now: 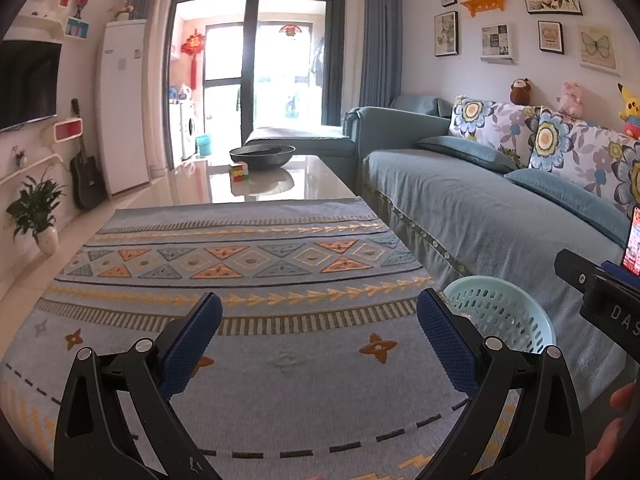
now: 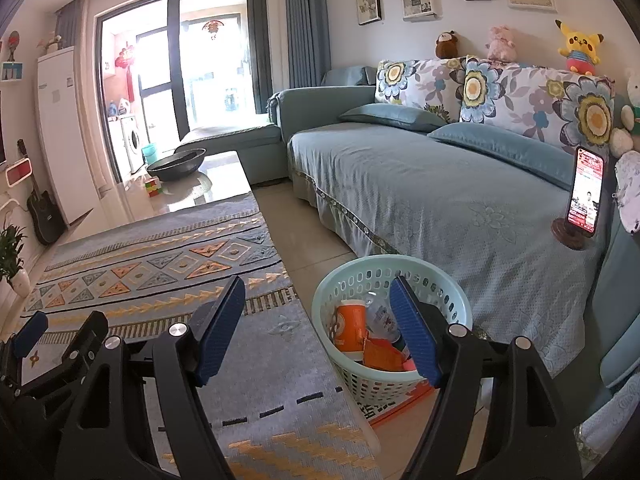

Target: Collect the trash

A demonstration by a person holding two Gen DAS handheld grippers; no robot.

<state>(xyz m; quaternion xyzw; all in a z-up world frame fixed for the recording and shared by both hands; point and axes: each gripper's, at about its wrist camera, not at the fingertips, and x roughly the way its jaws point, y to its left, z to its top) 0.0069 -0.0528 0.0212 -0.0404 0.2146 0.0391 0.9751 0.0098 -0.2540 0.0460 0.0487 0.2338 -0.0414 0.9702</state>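
Note:
A pale green perforated basket (image 2: 404,270) stands on the floor between the table and the sofa. In it lie an orange cup (image 2: 351,324), a clear plastic bottle (image 2: 380,314) and an orange wrapper (image 2: 382,356). My right gripper (image 2: 318,326) is open and empty, above the table's right edge and the basket's near rim. My left gripper (image 1: 319,338) is open and empty over the patterned cloth (image 1: 248,320). The basket's rim also shows in the left wrist view (image 1: 500,312), to the right of my fingers. The left gripper's body shows at the lower left of the right wrist view.
The cloth covers the near part of a glossy coffee table (image 1: 276,184) holding a dark bowl (image 1: 262,156) and a puzzle cube (image 1: 239,171). A blue sofa (image 2: 440,200) runs along the right, with a phone on a stand (image 2: 584,196). A potted plant (image 1: 36,208) and guitar (image 1: 86,176) stand at the left wall.

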